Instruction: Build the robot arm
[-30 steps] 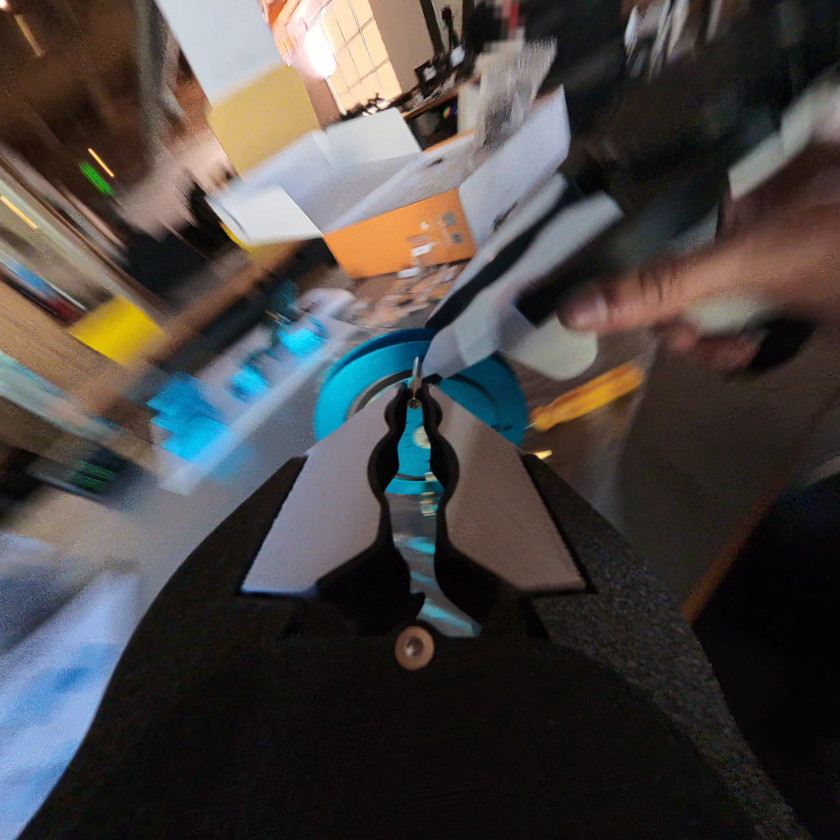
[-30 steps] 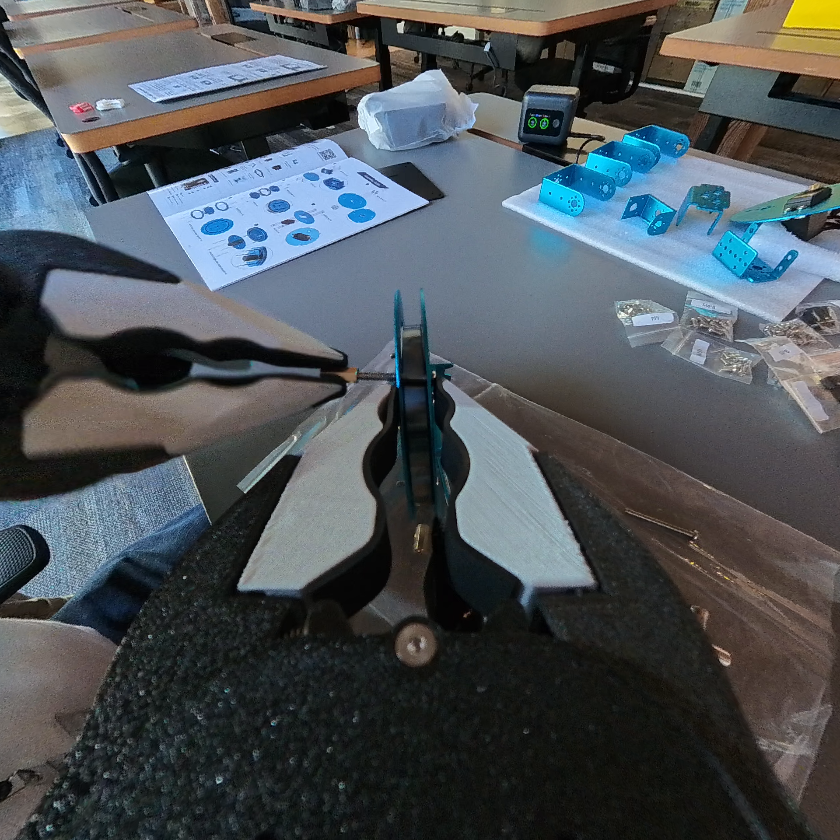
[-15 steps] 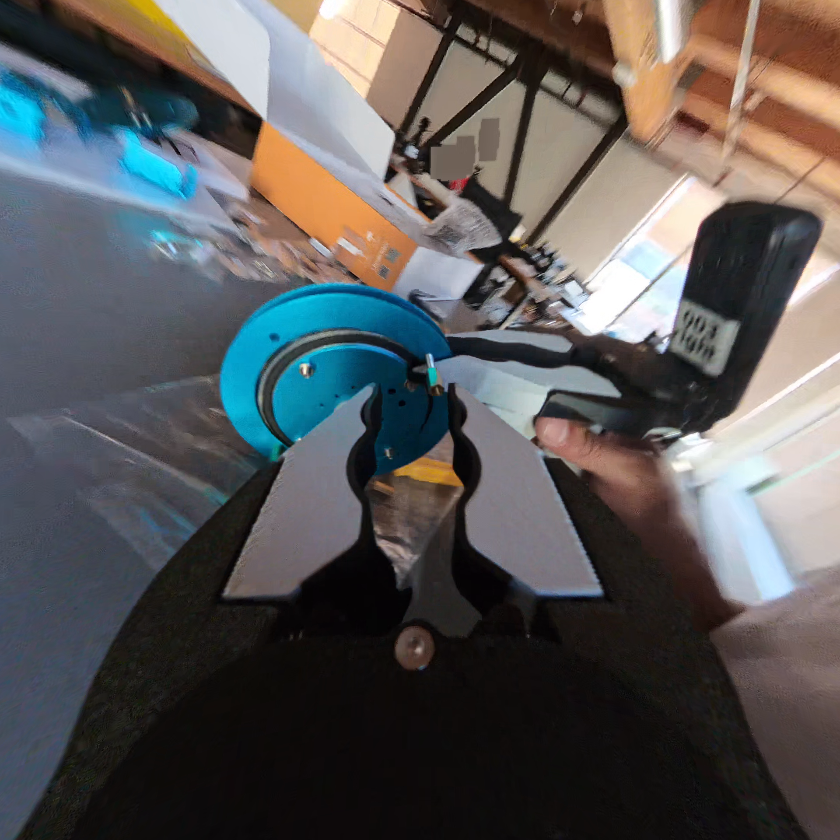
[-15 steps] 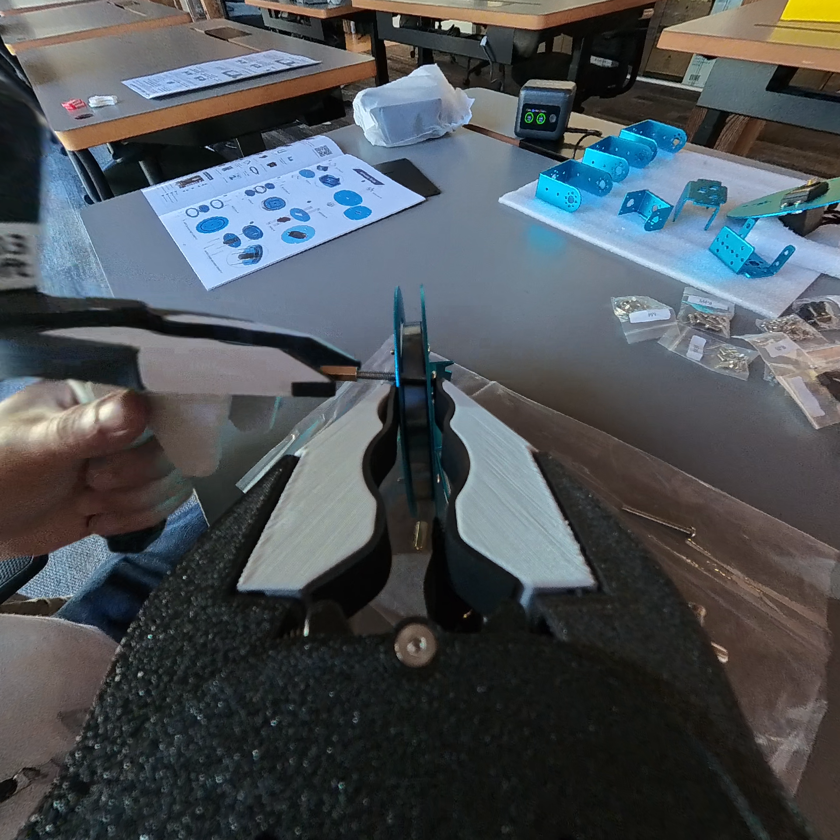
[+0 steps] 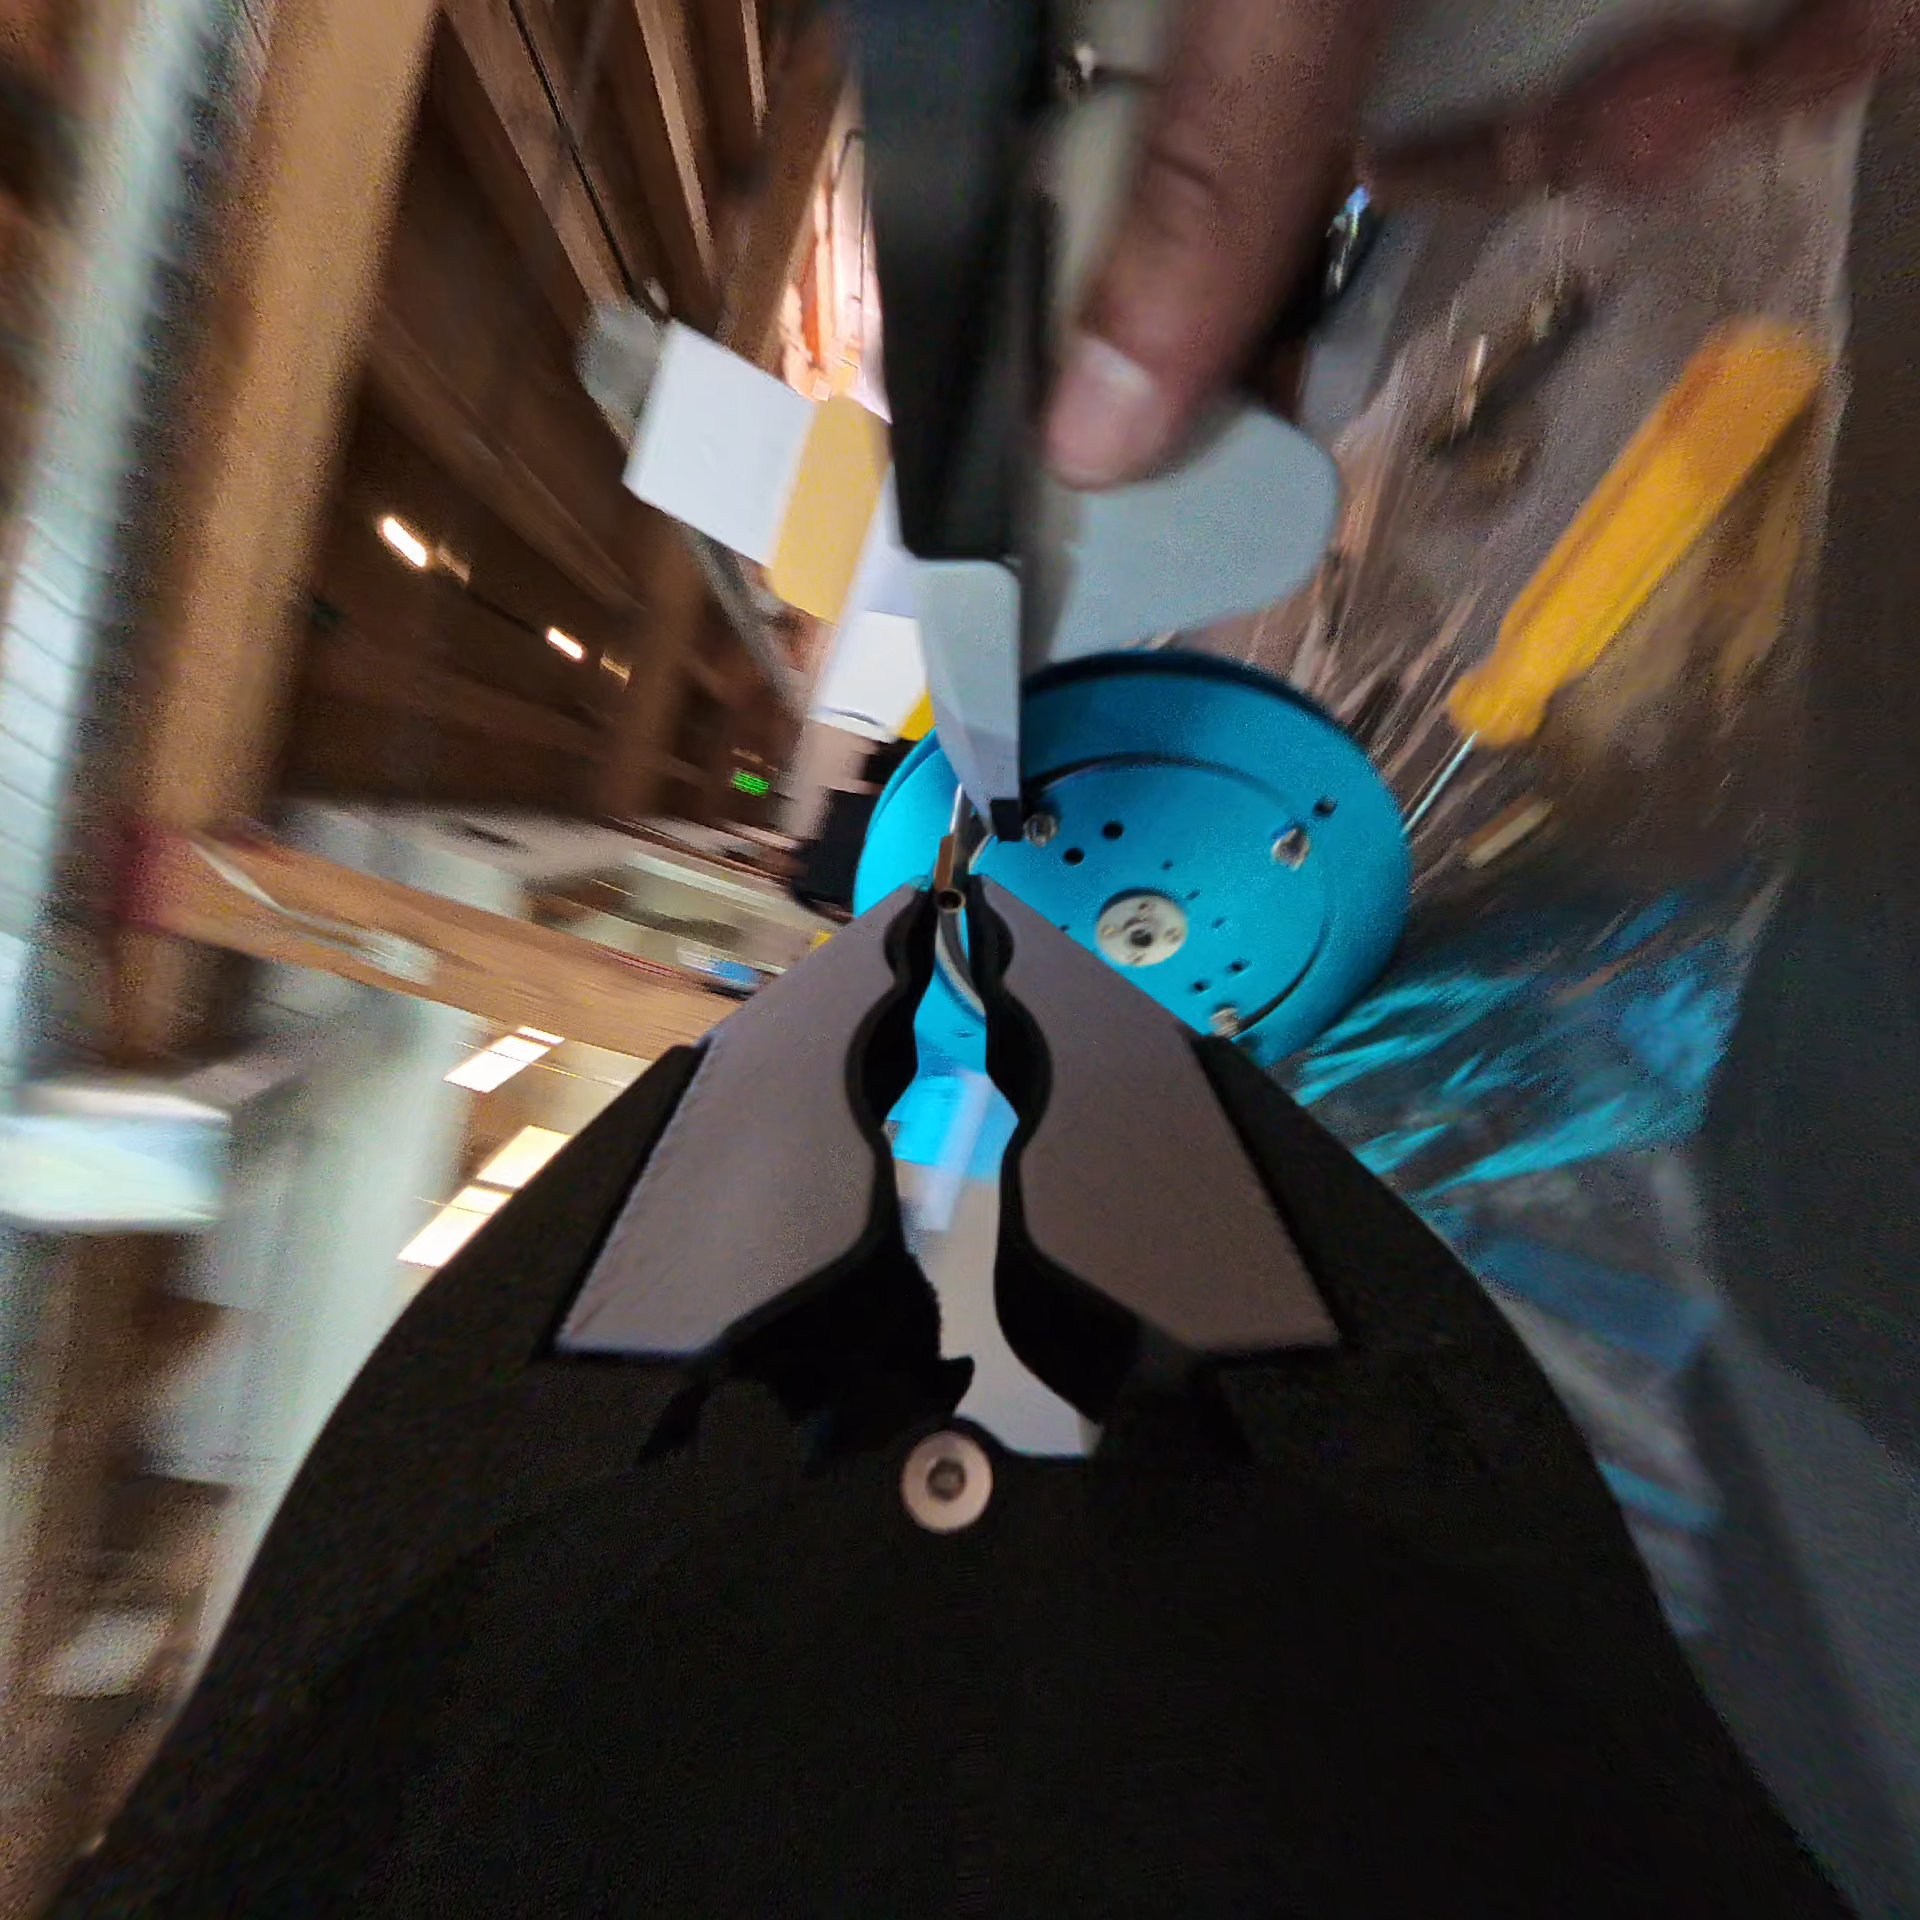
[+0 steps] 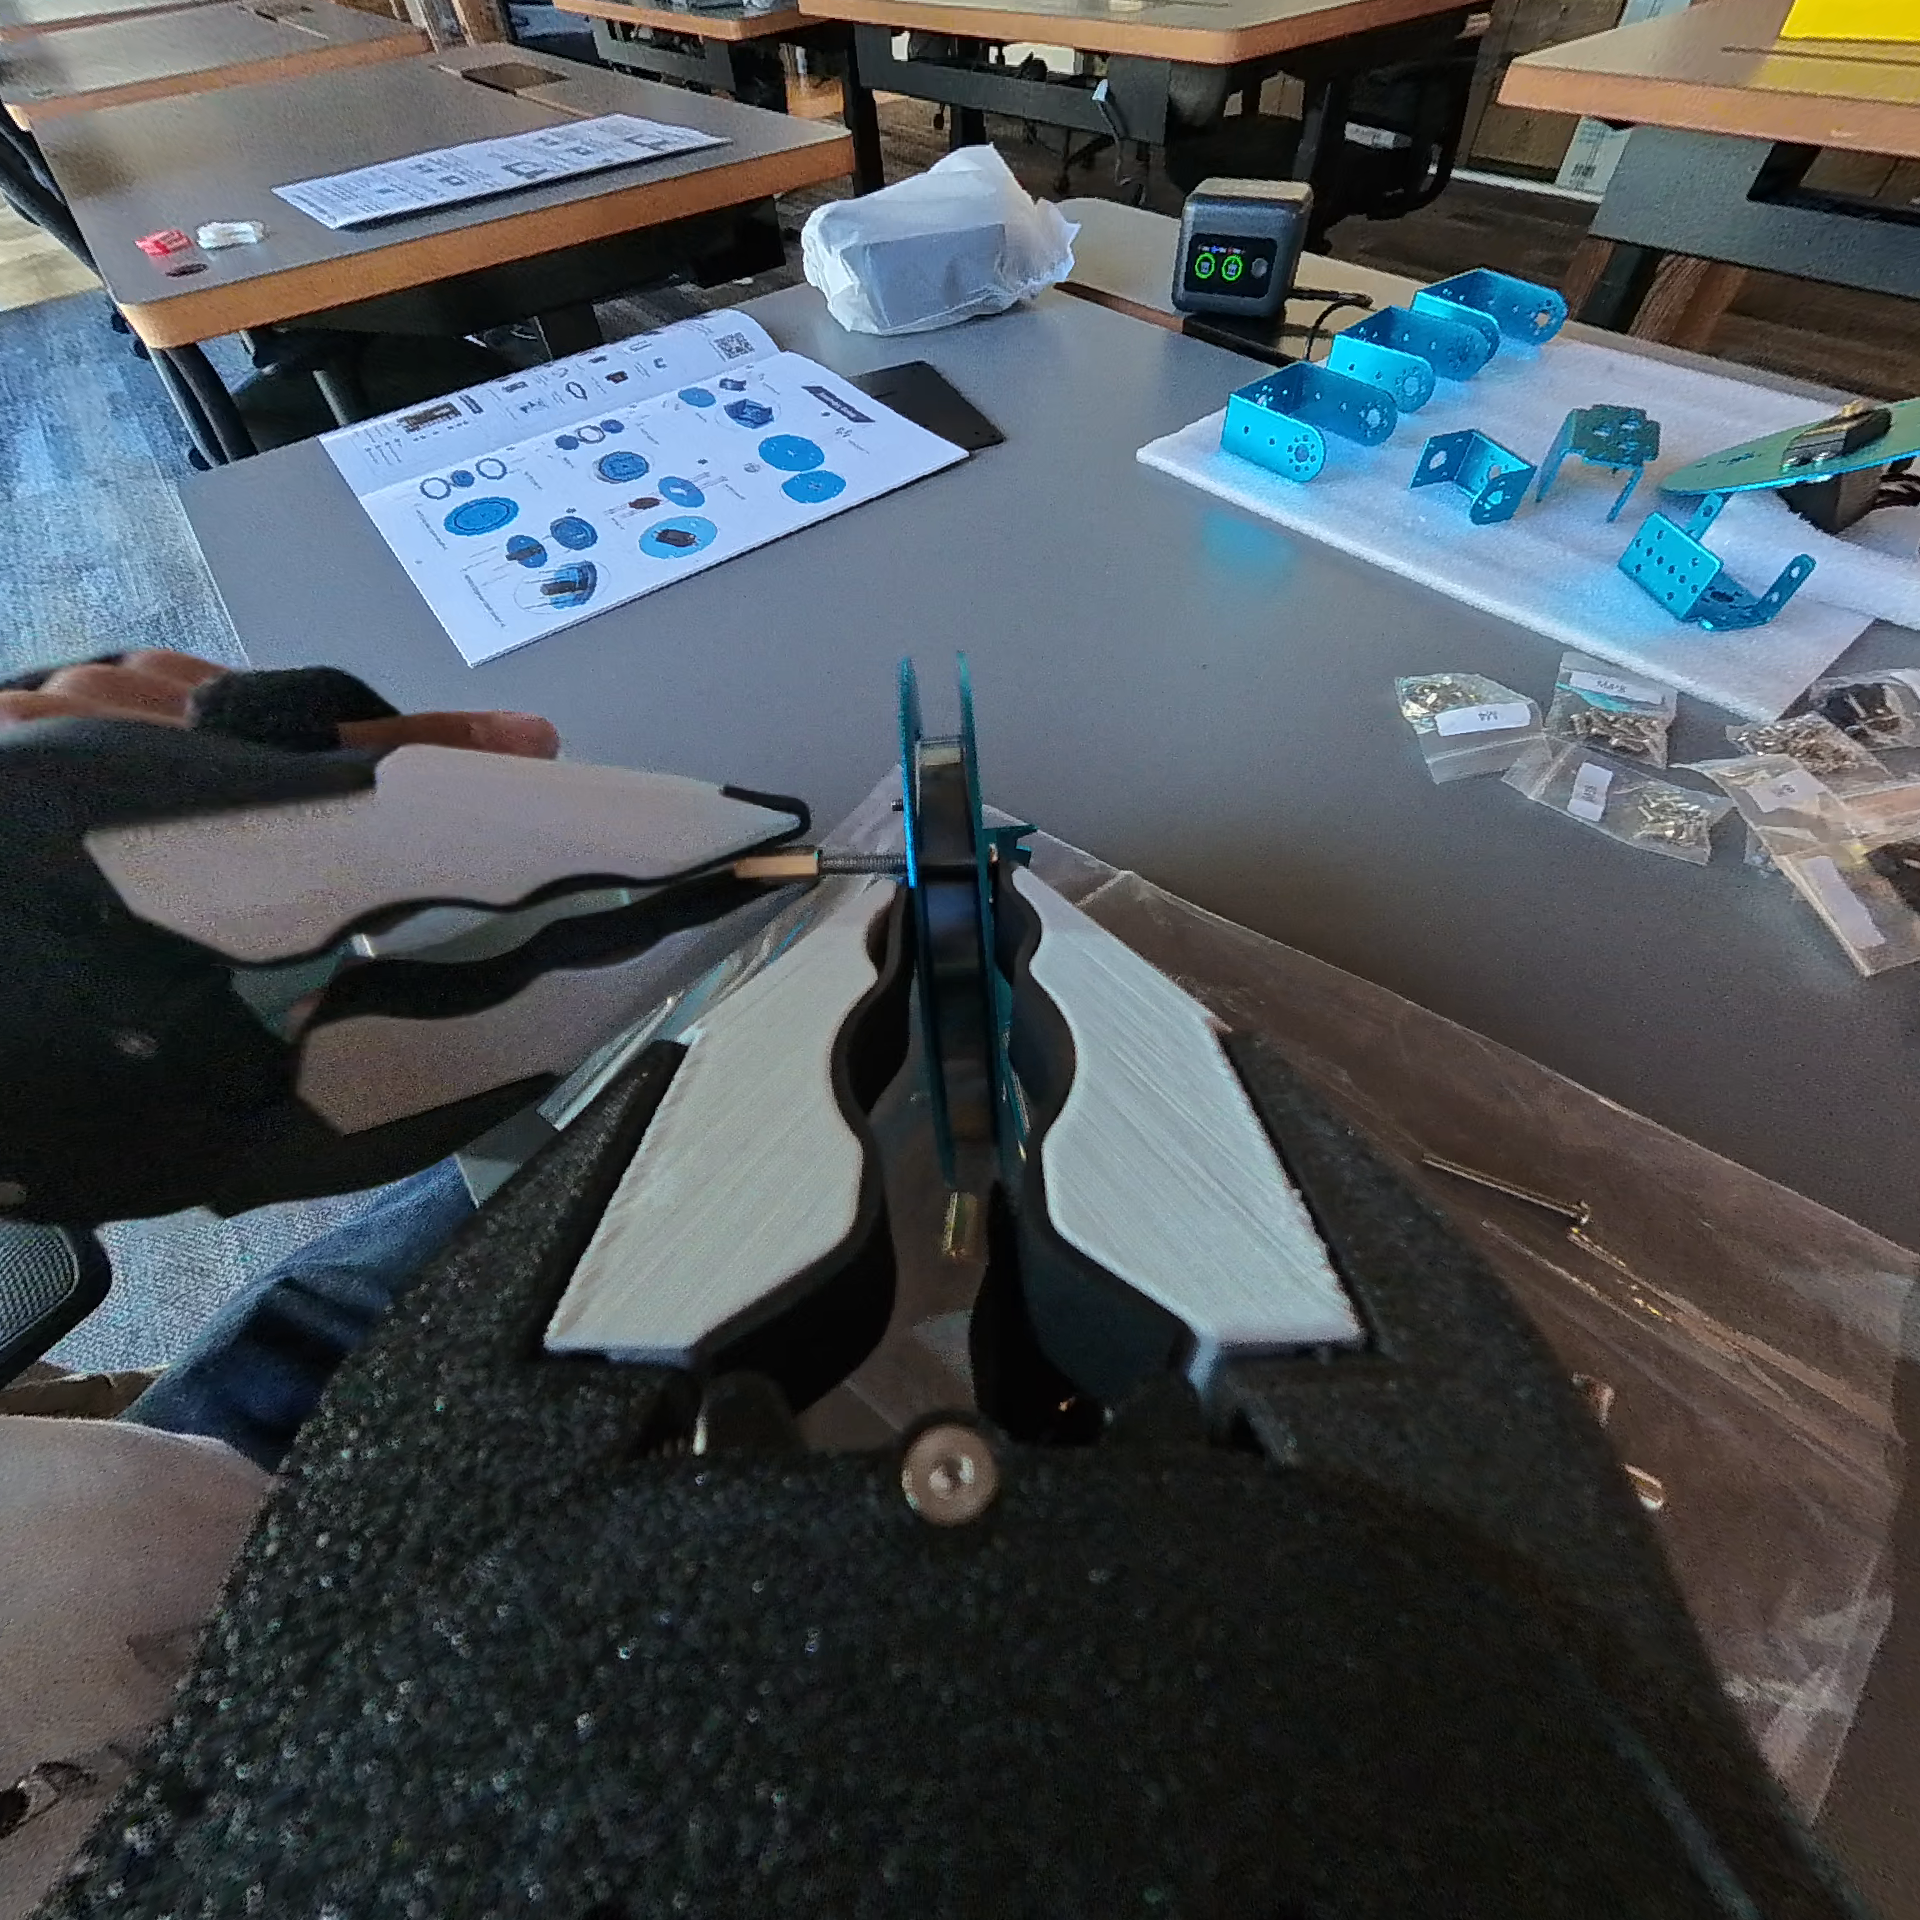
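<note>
Blue disc assembly (image 6: 940,883) sits edge-on between my right gripper (image 6: 951,894) fingers, clamped upright over the clear plastic sheet (image 6: 1507,1195) at the near edge of the grey table (image 6: 1143,644). It's two thin blue plates with a dark core between them.

My left gripper (image 6: 769,862) comes in from the left, tips pinched on a small brass standoff (image 6: 779,864). A threaded screw (image 6: 857,860) runs from the standoff into the disc's left face. In the left wrist view I see the same standoff (image 5: 945,873) at my left gripper (image 5: 948,902) tips, just in front of the disc face (image 5: 1164,852); that view is heavily motion-blurred.

Around it:
- open instruction booklet (image 6: 644,468), far left of the table
- blue metal brackets (image 6: 1455,416) on white foam sheet (image 6: 1558,582), far right
- bagged screws (image 6: 1621,758), right, near the foam
- loose long screw (image 6: 1507,1190) on the plastic
- yellow-handled screwdriver (image 5: 1631,530) beyond the disc, blurred
</note>
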The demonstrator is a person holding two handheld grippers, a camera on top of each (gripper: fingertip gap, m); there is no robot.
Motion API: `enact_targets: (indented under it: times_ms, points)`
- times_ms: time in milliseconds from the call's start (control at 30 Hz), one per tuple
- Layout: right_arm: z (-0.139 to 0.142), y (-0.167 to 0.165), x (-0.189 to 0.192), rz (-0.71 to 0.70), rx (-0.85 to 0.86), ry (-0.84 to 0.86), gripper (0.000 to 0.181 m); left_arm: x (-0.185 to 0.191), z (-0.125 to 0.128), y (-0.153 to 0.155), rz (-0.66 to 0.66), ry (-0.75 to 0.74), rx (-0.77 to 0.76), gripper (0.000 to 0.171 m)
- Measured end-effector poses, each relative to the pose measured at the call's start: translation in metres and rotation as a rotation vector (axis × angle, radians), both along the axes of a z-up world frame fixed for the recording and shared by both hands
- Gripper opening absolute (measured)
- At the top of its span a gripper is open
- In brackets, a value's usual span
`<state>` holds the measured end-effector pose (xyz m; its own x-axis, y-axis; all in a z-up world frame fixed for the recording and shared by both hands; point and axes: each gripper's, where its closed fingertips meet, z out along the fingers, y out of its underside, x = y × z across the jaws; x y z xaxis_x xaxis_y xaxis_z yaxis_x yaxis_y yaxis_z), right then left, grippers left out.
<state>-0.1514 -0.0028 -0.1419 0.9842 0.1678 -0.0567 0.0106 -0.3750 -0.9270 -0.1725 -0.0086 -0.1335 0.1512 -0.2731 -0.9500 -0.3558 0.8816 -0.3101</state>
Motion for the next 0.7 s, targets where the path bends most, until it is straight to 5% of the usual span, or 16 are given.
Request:
enact_targets:
  times_ms: [67,133,300,400,533,567,633,700]
  points:
    - [0.0,0.0,0.001,-0.002,0.003,0.004,0.014,0.0,0.001,0.001,0.001,-0.003,0.065,0.005]
    - [-0.001,0.0,0.0,0.005,0.004,0.014,0.014,-0.002,0.0,0.0,-0.017,-0.045,-0.169,0.005]
    - [0.0,0.001,-0.001,0.004,0.004,0.016,0.013,-0.015,0.008,-0.006,-0.192,-0.298,-1.375,0.02]
    - [0.0,0.001,-0.003,0.009,0.002,0.008,0.014,-0.015,0.014,-0.001,-0.33,-0.412,-1.887,0.023]
    - [0.0,0.002,-0.007,0.016,0.0,-0.009,0.014,-0.004,0.006,-0.011,-0.365,-0.347,-2.04,0.02]
    - [0.0,0.002,-0.007,0.017,-0.002,-0.012,0.013,-0.002,0.004,-0.012,-0.349,-0.343,-2.036,0.006]
    - [0.0,0.002,-0.008,0.018,0.0,-0.012,0.014,-0.003,0.003,-0.011,-0.315,-0.35,-1.958,0.004]
    - [0.0,0.002,-0.008,0.017,0.001,-0.01,0.014,-0.002,0.0,-0.012,-0.246,-0.307,-1.701,0.003]
